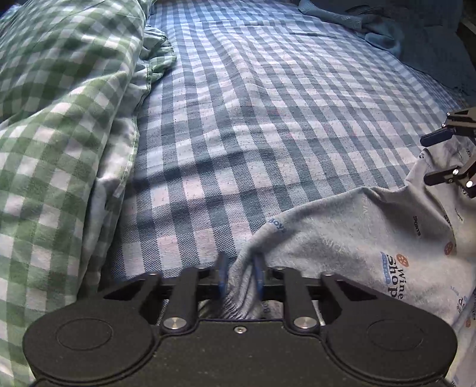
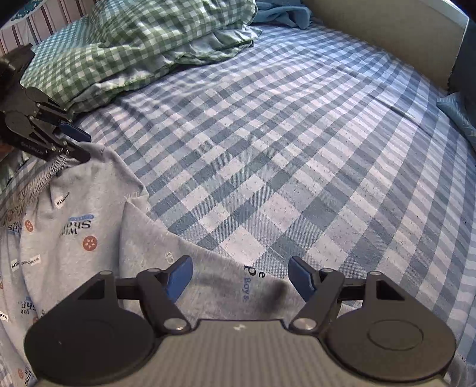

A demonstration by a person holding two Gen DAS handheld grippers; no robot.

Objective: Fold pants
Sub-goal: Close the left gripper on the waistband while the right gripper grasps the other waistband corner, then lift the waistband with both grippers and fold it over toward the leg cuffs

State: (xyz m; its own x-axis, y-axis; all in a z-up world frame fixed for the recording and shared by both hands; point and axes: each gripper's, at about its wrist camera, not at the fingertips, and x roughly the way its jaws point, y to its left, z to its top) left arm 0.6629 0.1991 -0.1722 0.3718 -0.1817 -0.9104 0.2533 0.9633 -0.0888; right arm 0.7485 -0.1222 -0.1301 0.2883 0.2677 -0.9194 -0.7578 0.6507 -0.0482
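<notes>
The pants, light grey with printed words and small orange dots, lie rumpled on the bed, on its blue-and-white checked sheet, at the near edge closest to both cameras. The left claw is pinched narrow on a bunched fold of the pants beside the gathered elastic waistband, its blue pads pressing the cloth from both sides. The right claw stands wide above another part of the pants, near the printed word "Boys"; its blue pads are apart with grey cloth below the gap, not pressed on it. A green-and-white checked blanket is heaped along the bed's left side, and a crumpled blue cloth lies at the far edge.
</notes>
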